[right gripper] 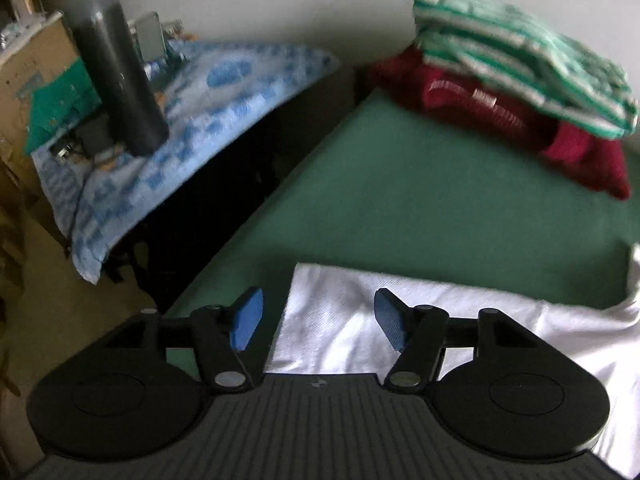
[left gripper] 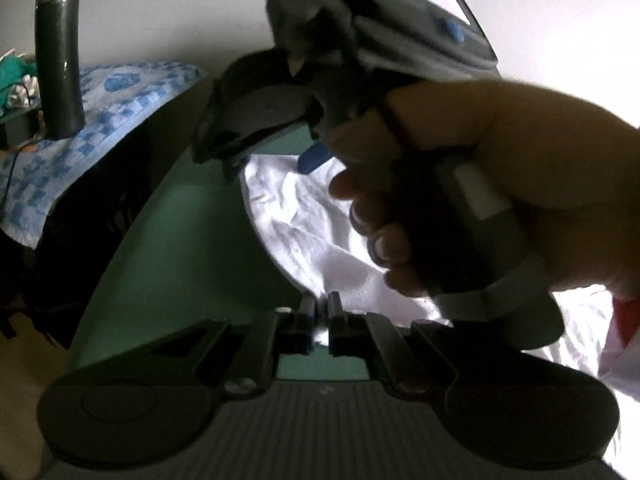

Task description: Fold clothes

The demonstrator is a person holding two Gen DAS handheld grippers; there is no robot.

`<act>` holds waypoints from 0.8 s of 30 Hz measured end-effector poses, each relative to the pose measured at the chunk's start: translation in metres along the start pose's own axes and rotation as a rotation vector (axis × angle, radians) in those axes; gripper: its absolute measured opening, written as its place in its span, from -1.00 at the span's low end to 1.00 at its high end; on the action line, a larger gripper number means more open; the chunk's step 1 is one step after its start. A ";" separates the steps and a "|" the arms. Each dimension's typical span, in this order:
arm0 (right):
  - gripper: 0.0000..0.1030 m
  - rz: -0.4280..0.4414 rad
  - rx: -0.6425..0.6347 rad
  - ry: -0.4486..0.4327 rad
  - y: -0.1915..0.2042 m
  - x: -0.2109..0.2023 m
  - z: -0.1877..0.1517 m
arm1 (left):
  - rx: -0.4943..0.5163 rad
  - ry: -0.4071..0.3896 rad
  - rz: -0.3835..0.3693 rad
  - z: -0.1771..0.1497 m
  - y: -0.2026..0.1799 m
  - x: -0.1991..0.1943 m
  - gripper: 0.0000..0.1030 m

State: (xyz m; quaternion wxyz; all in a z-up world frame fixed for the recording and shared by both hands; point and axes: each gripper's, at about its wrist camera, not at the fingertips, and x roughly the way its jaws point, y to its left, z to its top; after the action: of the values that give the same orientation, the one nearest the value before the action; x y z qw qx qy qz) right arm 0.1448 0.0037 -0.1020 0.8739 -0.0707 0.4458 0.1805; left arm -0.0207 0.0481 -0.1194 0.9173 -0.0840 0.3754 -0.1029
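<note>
My left tongs (left gripper: 319, 316) are pinched fully together at the near edge of the white garment (left gripper: 308, 236), and a sliver of white shows between the tips, though I cannot tell whether cloth is really caught there. My right tongs (right gripper: 318, 320) stand wide apart with nothing between the blue pads (right gripper: 247, 318); one pad hangs over bare green tabletop (right gripper: 420, 200), the other over the white garment (right gripper: 400, 320), whose corner lies just ahead of them. From the left wrist camera I see the right tongs (left gripper: 240, 120) from the side, dark and blurred, with a hand (left gripper: 500, 184) wrapped around the handle above the cloth. The garment is spread flat along the near side of the tabletop, wrinkled, running off to the right. At the far right corner of the tabletop sits a pile of folded clothes: a dark red one (right gripper: 520, 120) underneath and a green-and-white striped one (right gripper: 520, 56) on top. To the left, across a dark gap, a blue patterned cloth (right gripper: 200, 120) covers a lower surface, and a tall dark bottle (right gripper: 120, 84) stands on it.
</note>
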 end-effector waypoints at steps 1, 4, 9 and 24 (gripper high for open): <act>0.13 -0.020 0.001 -0.004 -0.001 0.001 0.001 | -0.004 0.000 -0.003 0.000 0.000 0.000 -1.00; -0.92 0.005 0.061 -0.005 -0.017 -0.003 0.004 | -0.011 0.001 -0.008 0.002 -0.001 0.001 -1.00; -0.94 0.098 0.161 -0.079 -0.054 -0.026 0.010 | -0.011 -0.016 -0.020 0.011 -0.013 -0.004 -1.00; -0.93 0.410 0.590 -0.322 -0.255 -0.127 -0.053 | 0.117 -0.071 -0.131 0.034 -0.177 -0.014 -1.00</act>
State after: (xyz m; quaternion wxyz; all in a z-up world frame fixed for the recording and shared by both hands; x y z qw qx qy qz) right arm 0.1335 -0.2788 -0.0407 0.8614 0.3030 0.3406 0.2241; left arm -0.0285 -0.1163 -0.0456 0.9246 -0.0584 0.3299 -0.1813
